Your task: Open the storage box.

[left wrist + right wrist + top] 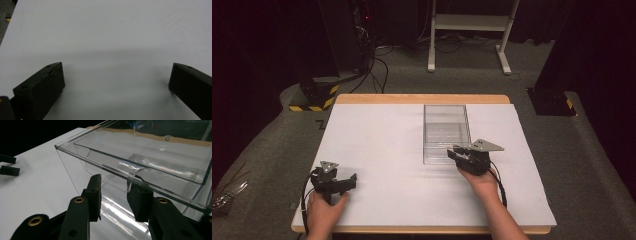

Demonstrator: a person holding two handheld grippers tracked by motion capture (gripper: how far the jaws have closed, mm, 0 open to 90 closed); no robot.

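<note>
On the white table (377,150), the right claw (113,192) stands apart, straddling the clear box's (140,157) near wall.

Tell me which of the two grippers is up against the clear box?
The right gripper, at the near wall of the clear box. The left gripper sits apart on the white table, jaws wide, nothing between them.

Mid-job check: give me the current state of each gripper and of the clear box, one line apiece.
Clear box: upright on the white mat, top open, nothing visible inside.
Right gripper: at the box's near wall, jaws partly closed, one outside the wall, the other seemingly behind it; I cannot tell whether the pads press on it.
Left gripper: jaws wide apart over bare mat, nothing between them.
</note>
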